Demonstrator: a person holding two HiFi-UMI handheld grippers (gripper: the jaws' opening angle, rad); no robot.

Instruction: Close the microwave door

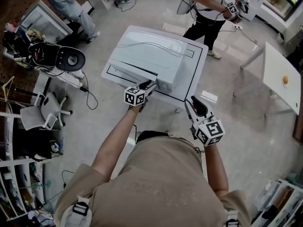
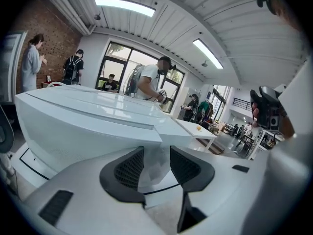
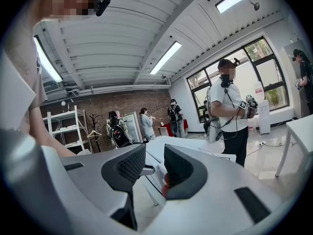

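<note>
"Pale, glossy floor all round you, and the microwave (image 1: 147, 56) sits upper centre of the head view on its white table (image 1: 195, 72). How far along am I?"

"Nearly done, I'd judge. From above, no door leaf stands out from the body. Your left gripper (image 1: 147, 85) is at the front corner nearest you, with its jaws apart and that white corner edge between them, not pinched. I can't tell whether the latch has caught. What's left is a last press, if it needs one."

"And my right?"

"Your right gripper (image 1: 195, 104) hangs at lower right, off the table, with its jaws apart and nothing in them."

"Count for me."

"One microwave, one table under it, and your two grippers. Further out there's a second white table (image 1: 279, 63) at the right edge with one small orange thing (image 1: 285, 80) on it. One standing person (image 1: 208, 13) at upper right holds grippers too, and one seated person (image 1: 68, 4) is at upper left."
</note>
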